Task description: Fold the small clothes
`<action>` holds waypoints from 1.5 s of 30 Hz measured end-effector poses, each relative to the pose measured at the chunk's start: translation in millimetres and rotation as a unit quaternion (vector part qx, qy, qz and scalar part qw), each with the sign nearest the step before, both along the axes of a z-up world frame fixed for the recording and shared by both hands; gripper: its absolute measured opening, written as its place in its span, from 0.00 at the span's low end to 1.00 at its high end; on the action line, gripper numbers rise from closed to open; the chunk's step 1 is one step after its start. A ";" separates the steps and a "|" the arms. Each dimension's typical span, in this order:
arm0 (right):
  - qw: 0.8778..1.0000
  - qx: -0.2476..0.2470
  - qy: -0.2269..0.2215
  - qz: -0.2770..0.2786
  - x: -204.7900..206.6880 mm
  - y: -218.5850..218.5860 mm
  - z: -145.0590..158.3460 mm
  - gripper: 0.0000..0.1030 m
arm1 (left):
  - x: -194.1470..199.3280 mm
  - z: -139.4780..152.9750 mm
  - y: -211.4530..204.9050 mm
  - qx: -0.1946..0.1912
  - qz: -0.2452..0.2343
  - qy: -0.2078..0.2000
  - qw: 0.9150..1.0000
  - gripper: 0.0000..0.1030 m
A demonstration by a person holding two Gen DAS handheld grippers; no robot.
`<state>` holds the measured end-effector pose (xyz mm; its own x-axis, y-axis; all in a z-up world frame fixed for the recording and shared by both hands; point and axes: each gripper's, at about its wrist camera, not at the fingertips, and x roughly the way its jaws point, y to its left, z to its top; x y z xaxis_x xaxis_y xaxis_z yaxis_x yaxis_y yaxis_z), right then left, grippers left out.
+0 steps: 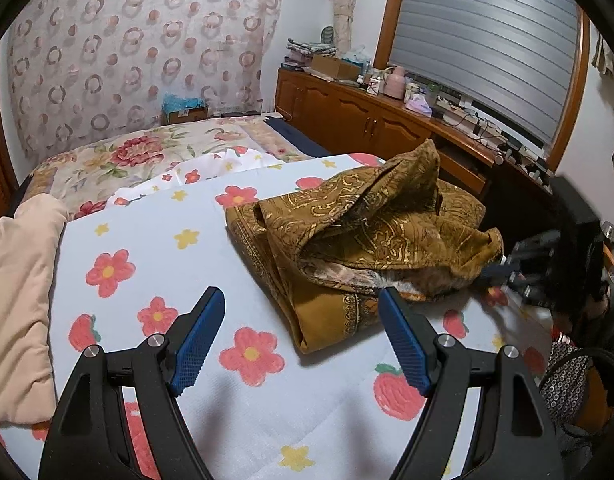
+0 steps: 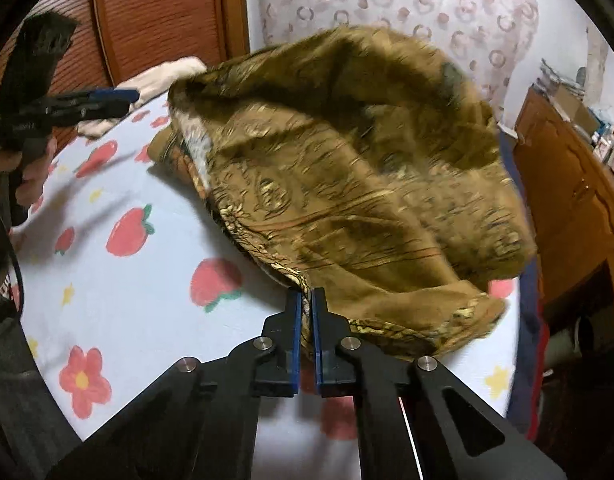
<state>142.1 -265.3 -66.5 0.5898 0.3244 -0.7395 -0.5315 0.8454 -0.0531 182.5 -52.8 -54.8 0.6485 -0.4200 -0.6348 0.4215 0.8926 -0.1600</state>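
Brown garment (image 1: 363,236) bunched on floral sheet (image 1: 155,248); right gripper (image 2: 306,300) low, level, pinching its edge; left gripper (image 1: 301,300) spread wide, hovering w/ nothing held.

Brown patterned garment (image 2: 347,184): motion-blurred across most of the right wrist view, print unreadable there. Its bulk hides the far edge of the flowered sheet (image 2: 119,300).

Right gripper (image 1: 503,270): smeared in the left wrist view, fingertips buried in cloth at the sheet's right edge; finger gap cannot be told there.

Left gripper (image 2: 125,96): blurred at the sheet's far left edge, body cut by the frame.

Small items on the wooden sideboard (image 1: 387,116): too small to identify.
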 end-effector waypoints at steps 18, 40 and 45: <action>0.993 0.010 -0.096 -0.073 154.5 -3.1 53.2 0.04 | 81.6 -5.8 -12.7 0.037 0.016 0.013 0.999 0.77; 0.990 0.046 -0.068 -0.113 137.4 -30.9 27.1 0.57 | 150.2 -24.7 -18.4 0.006 0.012 0.053 0.998 0.08; 0.988 0.047 -0.034 -0.140 166.5 -37.2 10.7 0.57 | 149.3 -23.7 -18.4 0.017 0.021 0.058 0.998 0.16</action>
<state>308.6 -302.5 -55.7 0.7139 0.2056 -0.6694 -0.2732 0.9620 0.0042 331.8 -71.2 -78.5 0.5868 -0.3712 -0.7196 0.3638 0.9148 -0.1752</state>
